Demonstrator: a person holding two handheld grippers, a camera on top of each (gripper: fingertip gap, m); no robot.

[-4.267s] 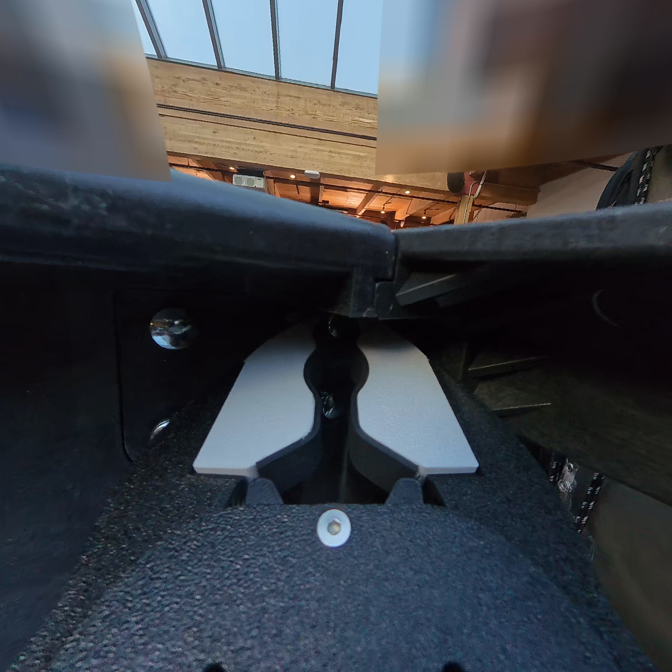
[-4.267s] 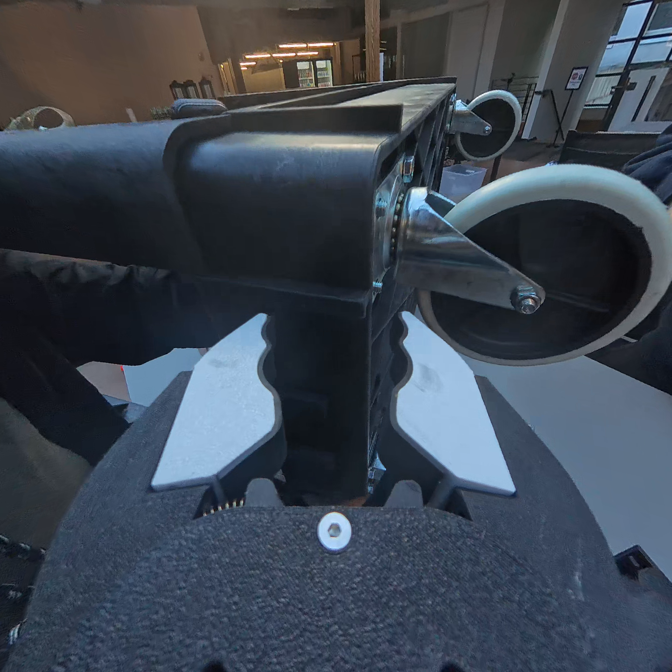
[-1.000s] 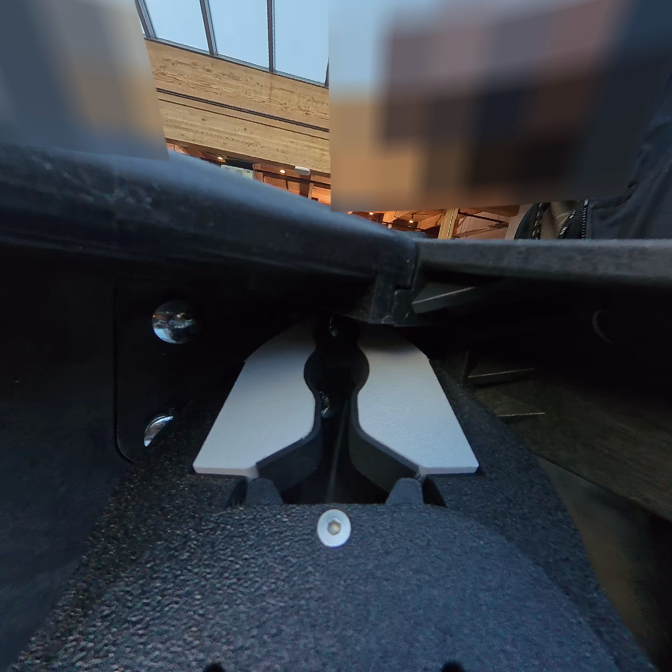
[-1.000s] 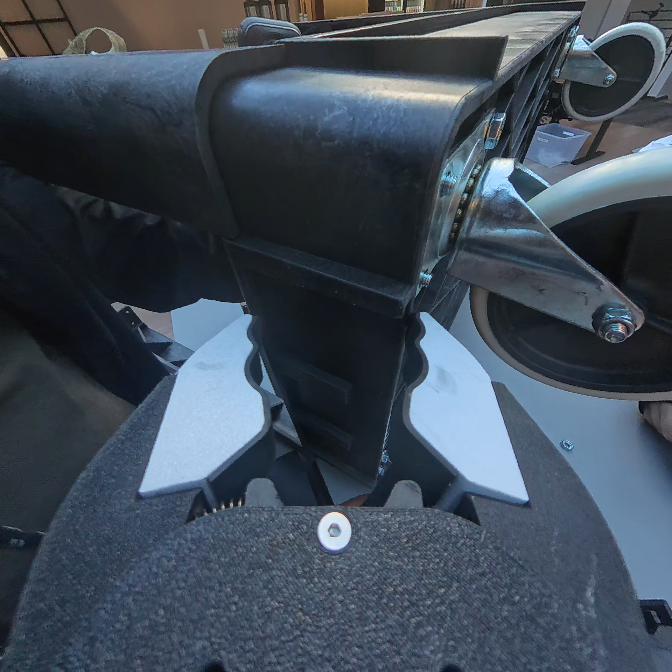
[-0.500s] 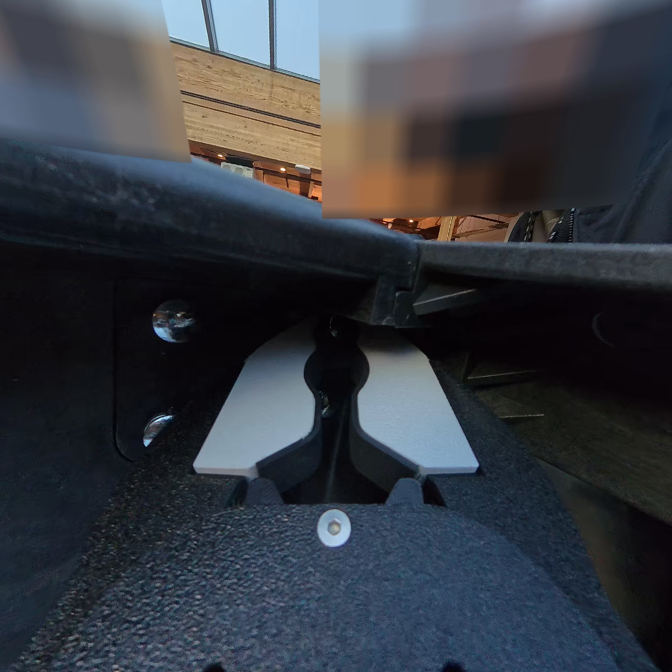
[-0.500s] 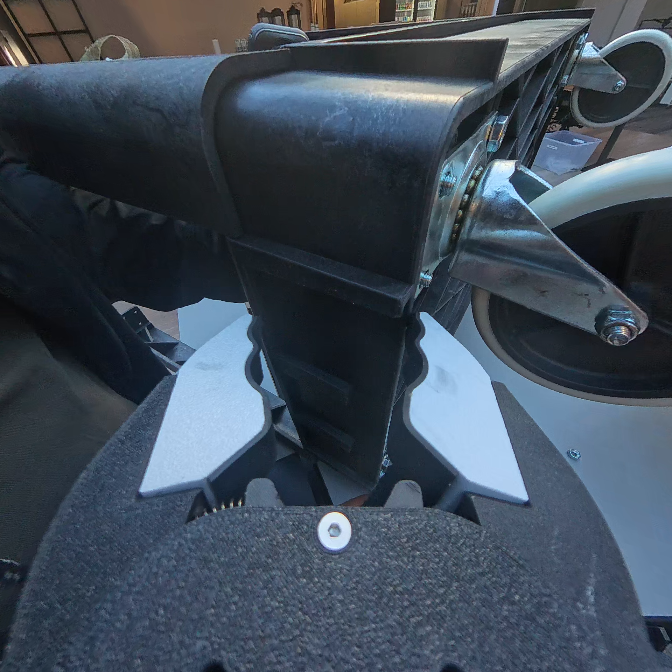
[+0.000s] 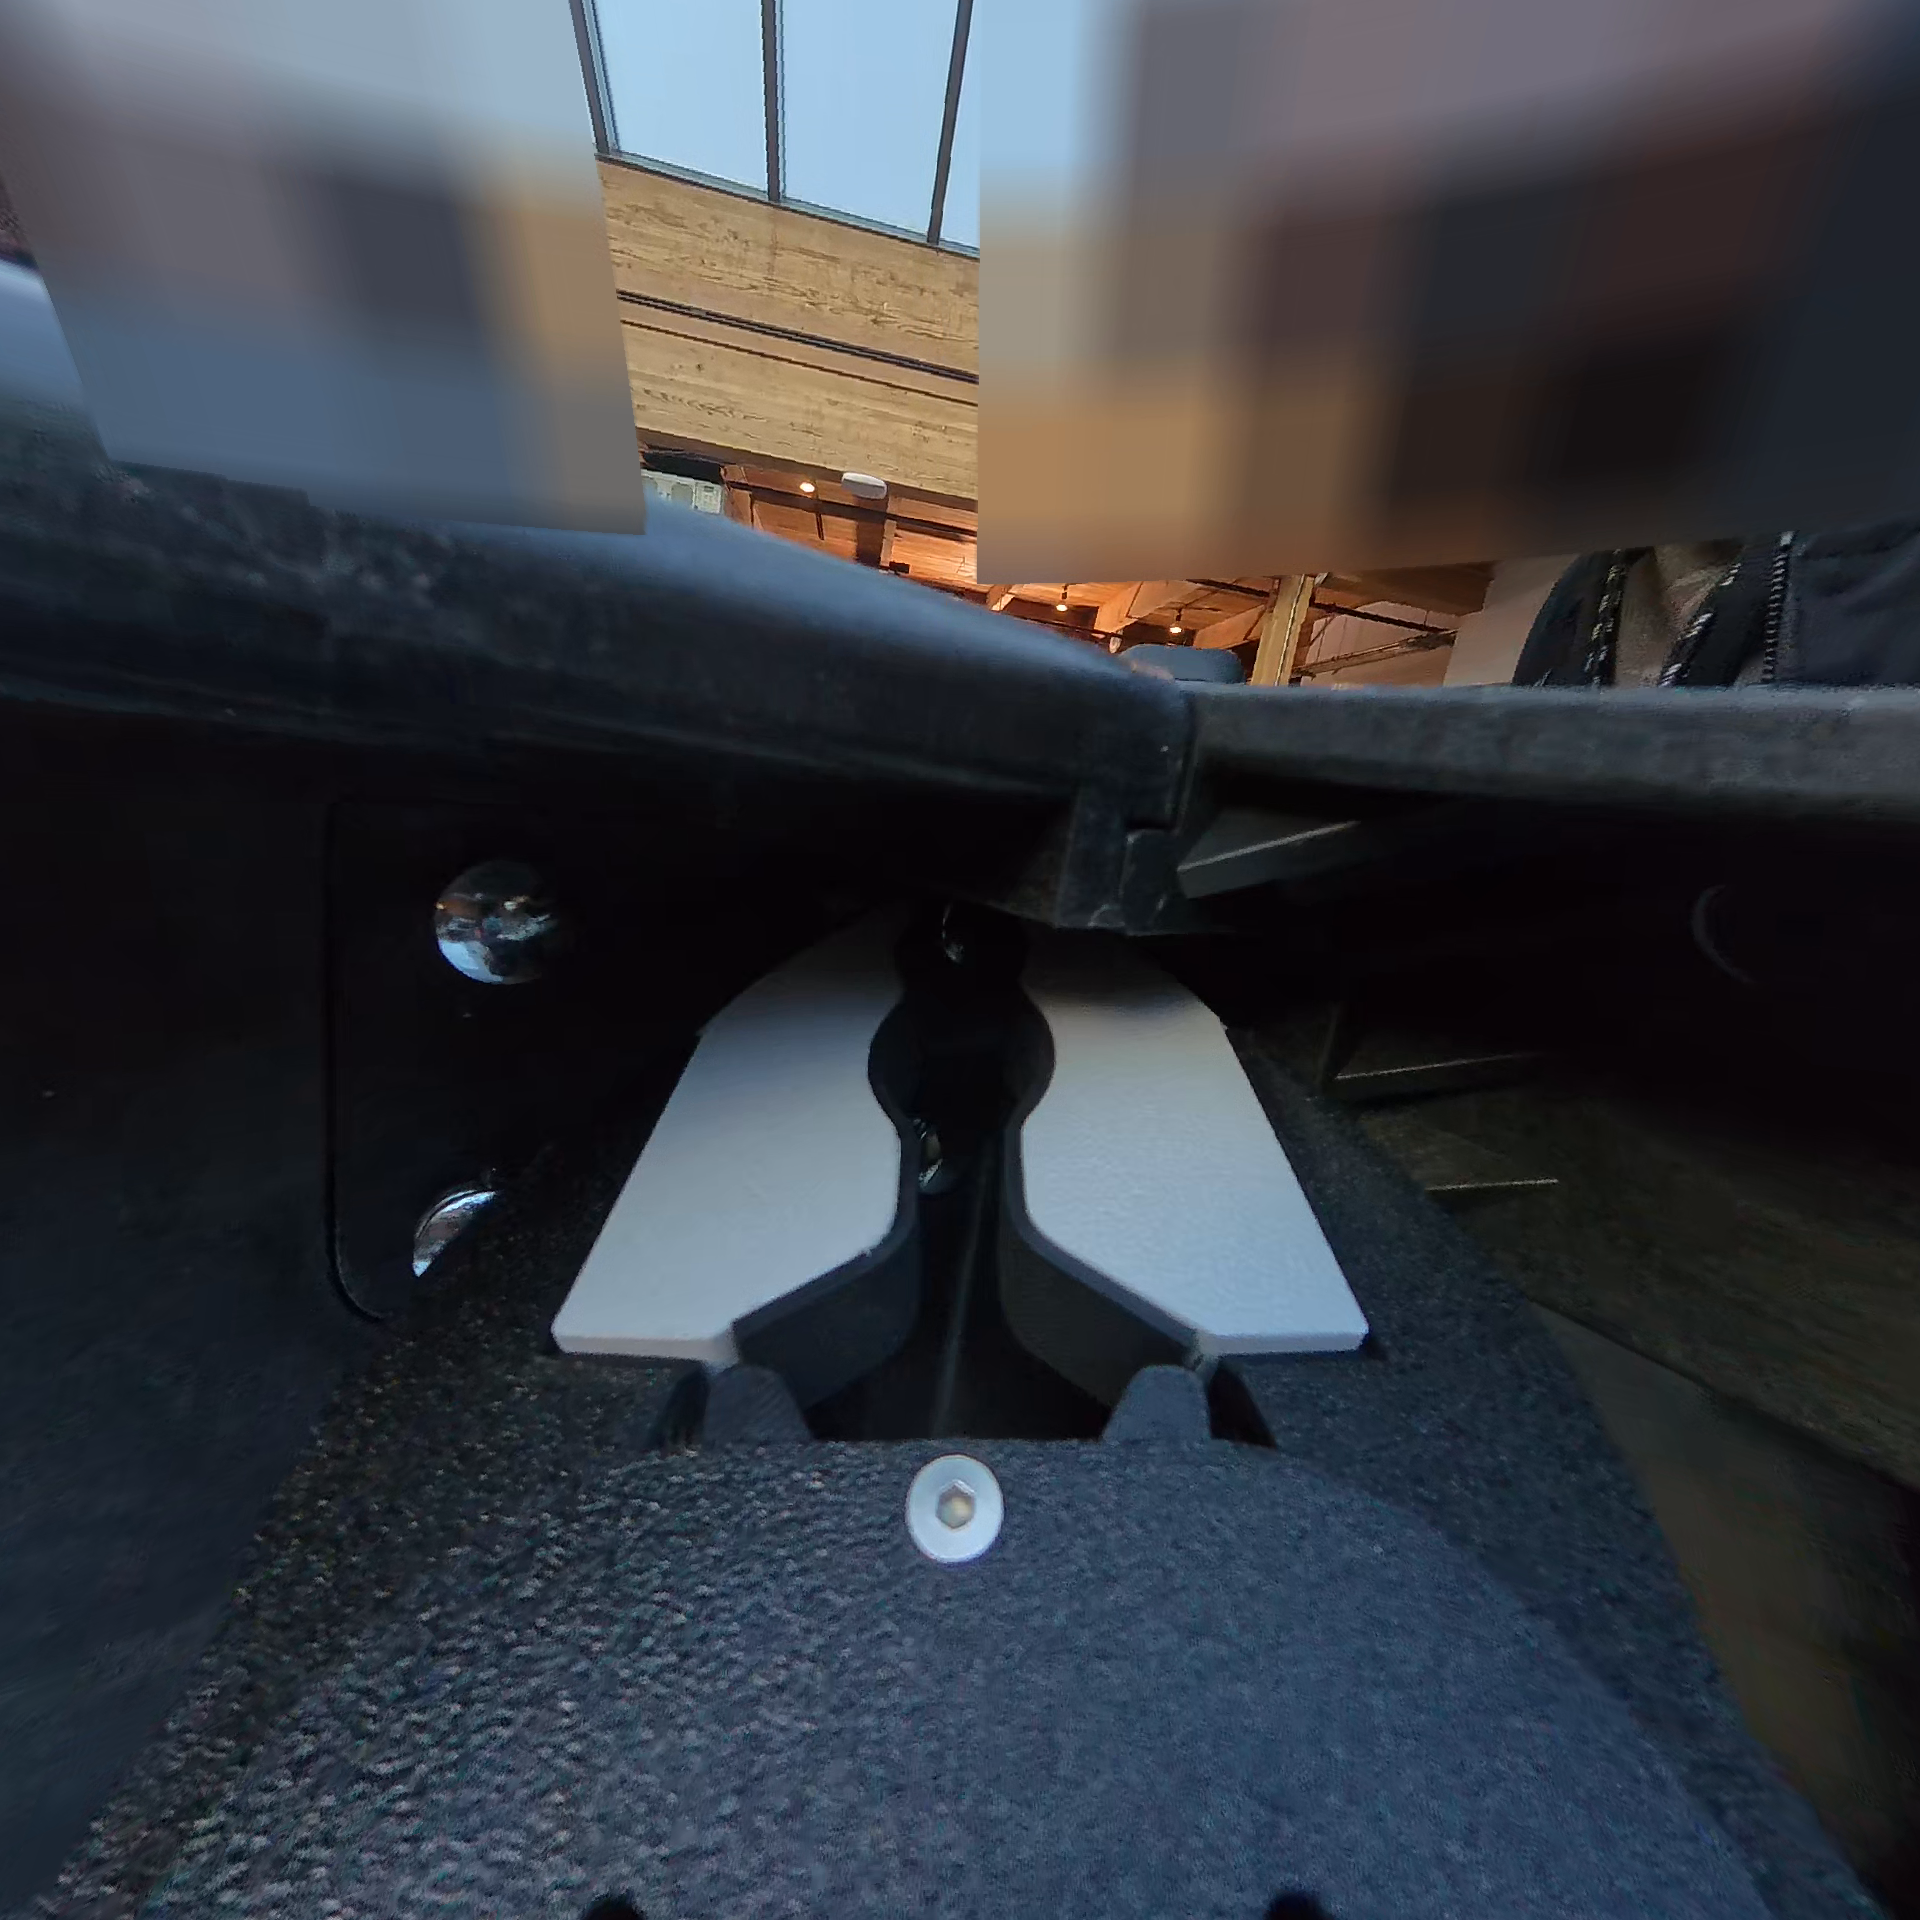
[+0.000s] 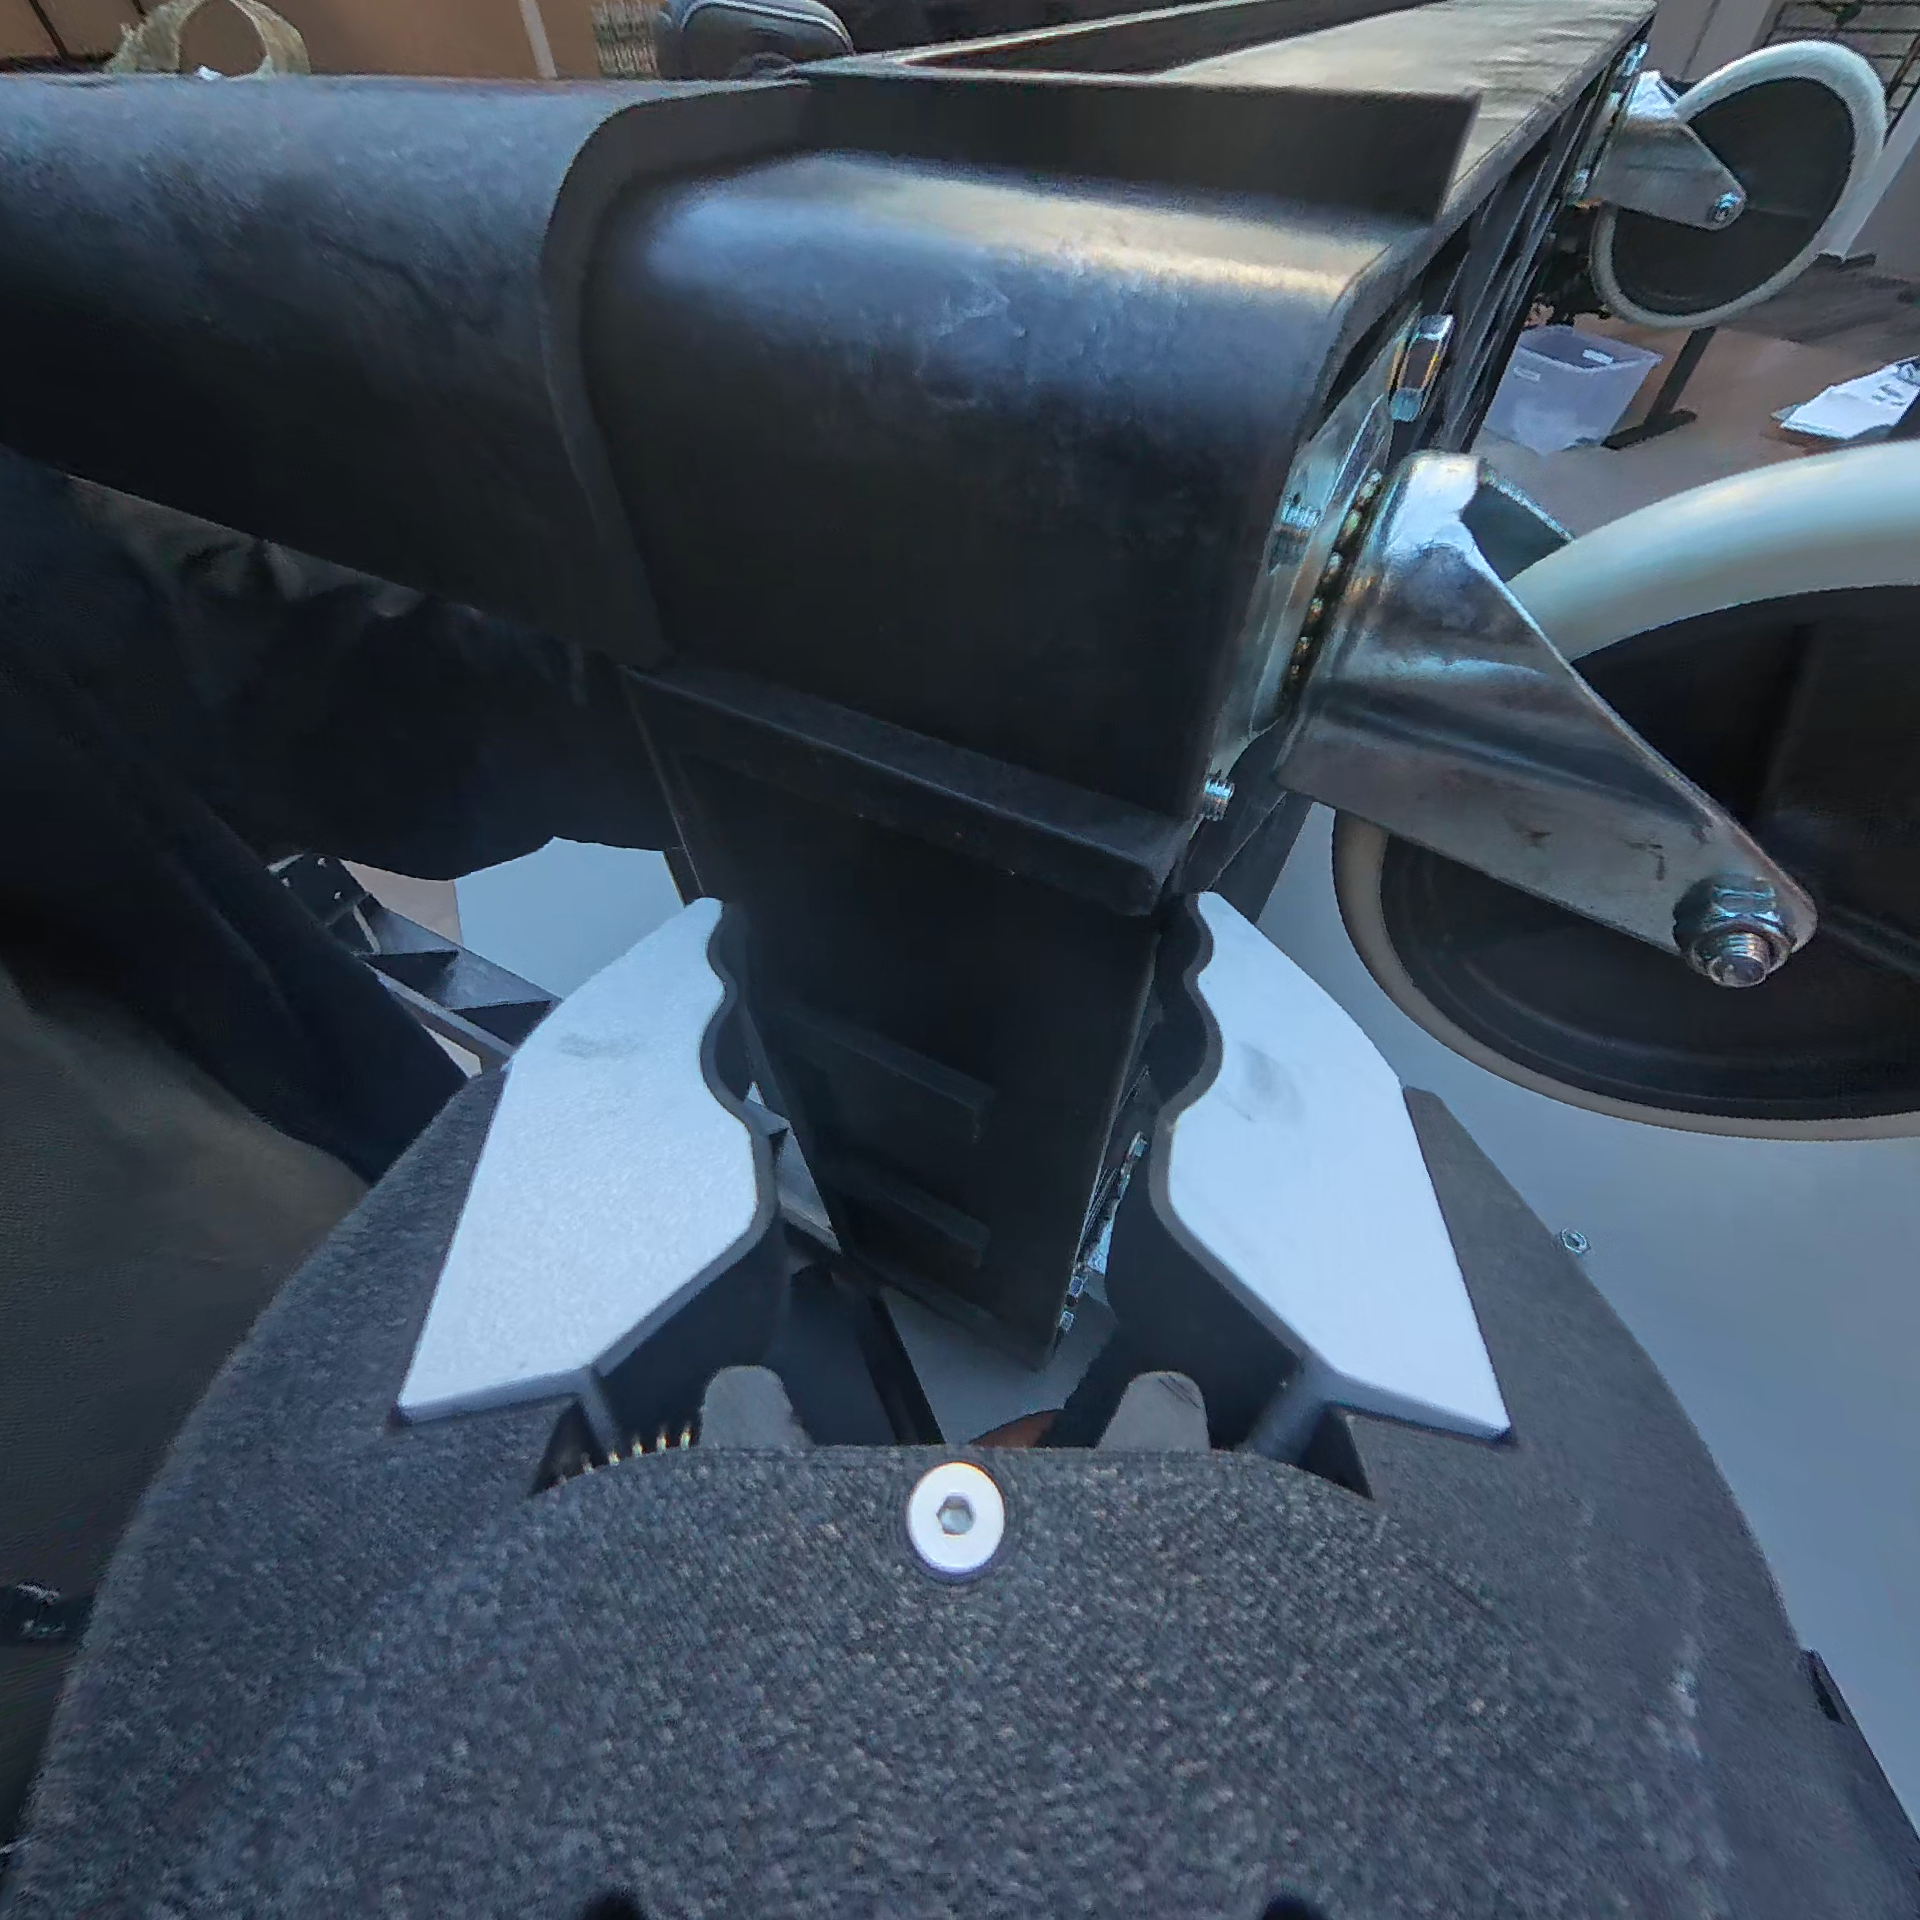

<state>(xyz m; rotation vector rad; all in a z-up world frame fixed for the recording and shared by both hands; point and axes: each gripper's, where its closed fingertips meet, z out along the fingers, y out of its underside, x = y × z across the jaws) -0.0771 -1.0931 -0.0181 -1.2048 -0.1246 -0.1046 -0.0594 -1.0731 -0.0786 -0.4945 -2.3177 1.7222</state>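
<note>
The right claw (image 8: 956,1049) pinches a black plastic corner post (image 8: 935,1081) of an upturned black cart (image 8: 935,436), its two grey fingers (image 8: 613,1174) pressed against the post's two sides. A thick black padded bar (image 8: 270,343) runs off to the left from that corner. Just right of the claw, a large caster wheel (image 8: 1704,914) with a pale rim and dark hub hangs in a shiny metal fork (image 8: 1475,717) bolted to the cart; a second caster (image 8: 1725,177) shows farther back at upper right. A white table (image 8: 1714,1299) lies beneath the wheel, and a dark sleeve (image 8: 343,717) crosses under the bar at left. The left claw (image 7: 961,1049) sits tucked under a dark rim of the same cart (image 7: 644,665), its grey fingers (image 7: 769,1153) drawn close with a narrow gap in which a thin dark edge stands; whether they grip it I cannot tell. Two shiny bolt heads (image 7: 497,921) sit on a black plate to the claw's left. Above the rim are a wooden beam (image 7: 800,343) and skylight panes (image 7: 779,83).
</note>
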